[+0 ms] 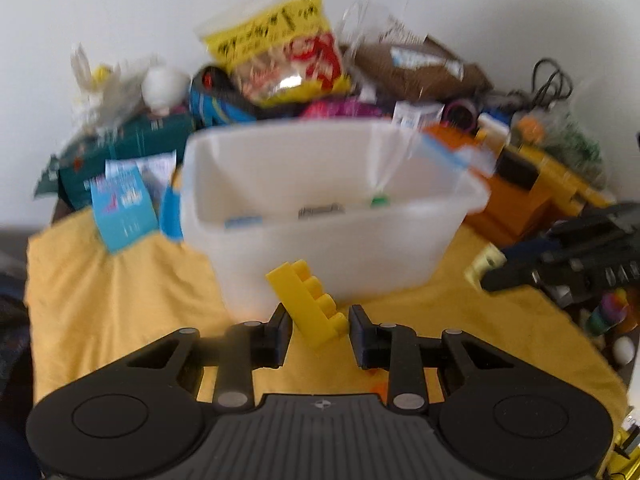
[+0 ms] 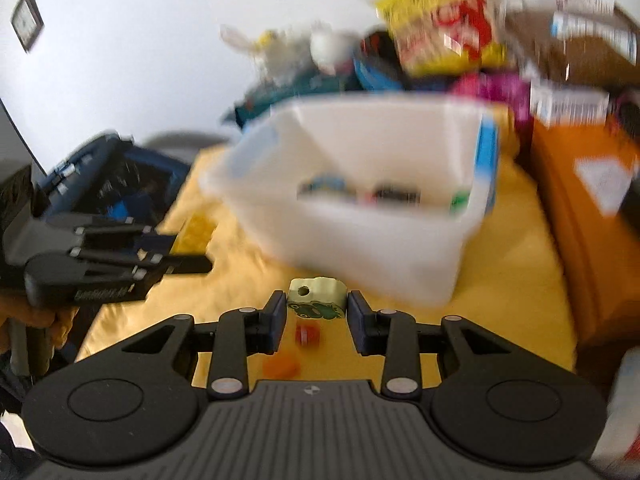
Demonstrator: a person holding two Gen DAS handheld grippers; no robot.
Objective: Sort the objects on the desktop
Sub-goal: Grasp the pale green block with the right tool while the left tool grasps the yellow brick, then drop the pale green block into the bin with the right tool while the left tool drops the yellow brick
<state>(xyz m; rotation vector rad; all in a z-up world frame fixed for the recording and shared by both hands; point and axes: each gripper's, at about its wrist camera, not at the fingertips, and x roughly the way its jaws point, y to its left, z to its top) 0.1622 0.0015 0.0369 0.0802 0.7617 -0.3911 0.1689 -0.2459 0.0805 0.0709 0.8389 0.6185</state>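
My left gripper (image 1: 320,328) is shut on a yellow building brick (image 1: 308,300), which sits tilted between the fingers just in front of a white translucent bin (image 1: 340,256). The bin holds a few small items. In the right wrist view my right gripper (image 2: 317,316) is shut on a pale green block (image 2: 318,296) with a frog sticker, also close to the bin (image 2: 360,248). Each gripper shows in the other's view: the right gripper (image 1: 494,276) with the green block (image 1: 485,264), the left gripper (image 2: 192,248) with the brick (image 2: 196,226). Both views are blurred.
A yellow cloth (image 1: 120,300) covers the table. Behind the bin lies a heap of snack packets (image 1: 280,52), a dark green box (image 1: 132,140) and cables. An orange box (image 2: 580,208) stands right of the bin. A small red piece (image 2: 307,335) and an orange disc (image 2: 280,366) lie on the cloth.
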